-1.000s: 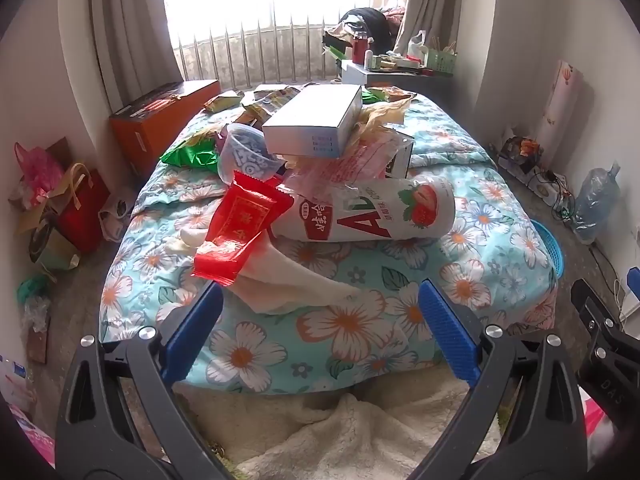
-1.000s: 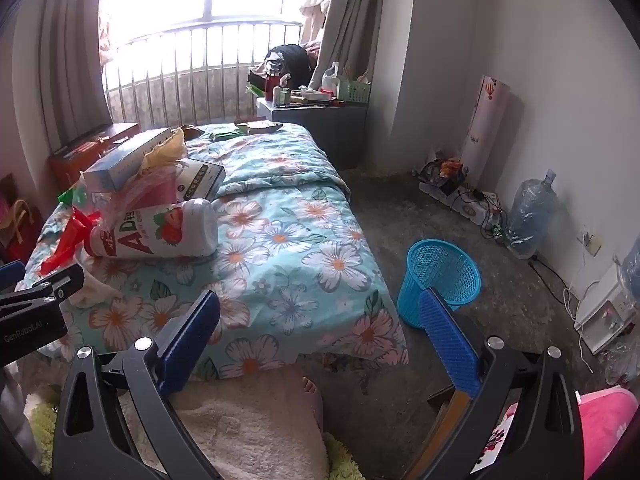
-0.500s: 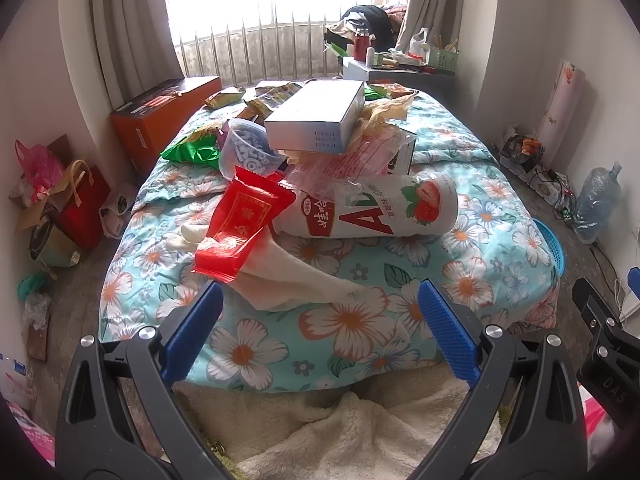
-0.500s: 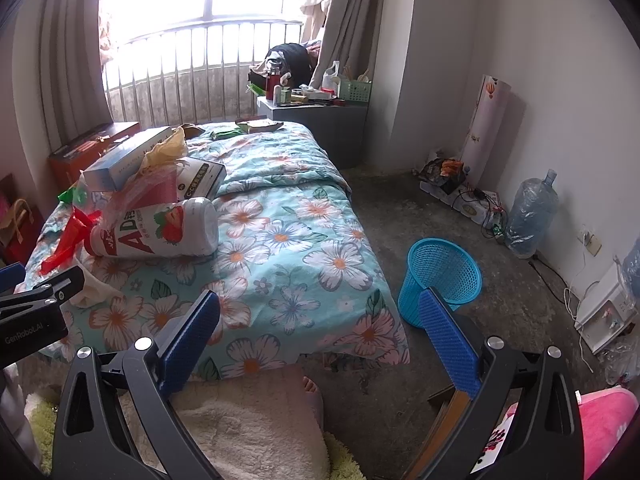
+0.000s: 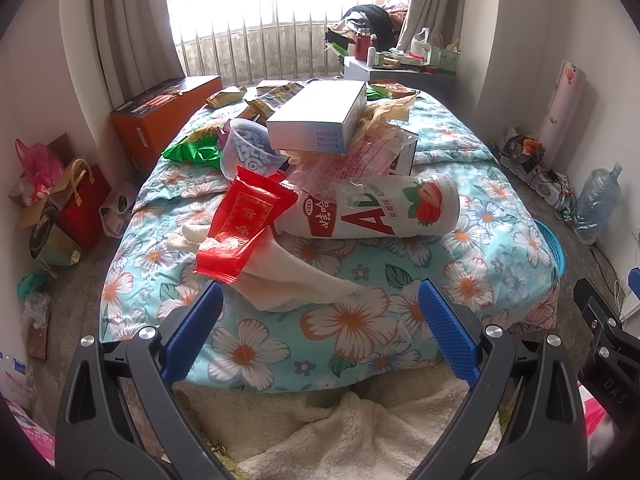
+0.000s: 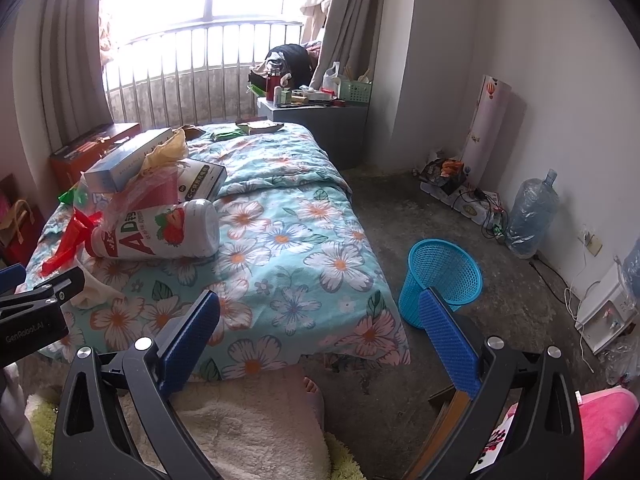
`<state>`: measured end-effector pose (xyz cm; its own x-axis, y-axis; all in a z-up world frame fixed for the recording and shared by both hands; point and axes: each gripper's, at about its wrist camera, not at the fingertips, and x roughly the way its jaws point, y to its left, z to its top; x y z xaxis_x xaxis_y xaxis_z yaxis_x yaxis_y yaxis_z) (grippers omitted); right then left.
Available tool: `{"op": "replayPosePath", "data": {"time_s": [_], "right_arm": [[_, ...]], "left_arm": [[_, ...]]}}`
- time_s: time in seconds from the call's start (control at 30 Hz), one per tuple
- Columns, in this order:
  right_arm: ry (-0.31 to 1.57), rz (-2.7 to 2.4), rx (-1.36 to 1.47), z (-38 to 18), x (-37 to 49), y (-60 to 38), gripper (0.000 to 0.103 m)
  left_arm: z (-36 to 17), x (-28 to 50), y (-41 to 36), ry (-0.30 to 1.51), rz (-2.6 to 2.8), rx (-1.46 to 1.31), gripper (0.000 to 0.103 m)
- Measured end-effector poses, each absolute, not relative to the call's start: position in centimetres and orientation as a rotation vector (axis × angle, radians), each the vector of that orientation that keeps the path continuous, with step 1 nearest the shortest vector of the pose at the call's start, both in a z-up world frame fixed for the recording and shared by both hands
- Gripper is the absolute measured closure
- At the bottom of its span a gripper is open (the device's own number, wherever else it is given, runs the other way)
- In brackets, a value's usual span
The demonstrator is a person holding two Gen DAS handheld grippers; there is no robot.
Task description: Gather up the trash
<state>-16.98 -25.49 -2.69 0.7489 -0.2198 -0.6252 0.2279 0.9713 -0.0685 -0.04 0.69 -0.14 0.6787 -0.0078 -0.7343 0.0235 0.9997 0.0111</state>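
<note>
Trash is piled on the floral bed (image 5: 352,328): a red wrapper (image 5: 244,224), a large white strawberry bottle (image 5: 376,212) lying on its side, a white box (image 5: 320,116), a clear cup (image 5: 248,152), a green packet (image 5: 192,152) and crumpled white paper (image 5: 296,280). My left gripper (image 5: 320,332) is open and empty, just short of the paper at the bed's near edge. My right gripper (image 6: 320,336) is open and empty at the bed's near right corner. The bottle (image 6: 160,232) lies to its left. A blue mesh bin (image 6: 440,280) stands on the floor right of the bed.
An orange box (image 5: 160,116) and bags (image 5: 68,200) stand left of the bed. A grey nightstand (image 6: 316,128) with clutter is at the back. A water jug (image 6: 528,220), cables and a paper roll (image 6: 484,128) line the right wall. A cream rug (image 5: 340,432) lies below.
Both grippers have edged slightly toward the bed. Nothing was taken hold of or moved.
</note>
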Motion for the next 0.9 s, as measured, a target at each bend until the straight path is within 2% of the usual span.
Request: {"op": "replayPosePath", "data": {"time_s": [0.9], "right_arm": [[0.683,-0.241,0.013,-2.71,-16.83,-25.47,0.006]], "left_arm": [[-0.94,-0.09,1.23,0.835,-0.016,0.018,0.009]]}}
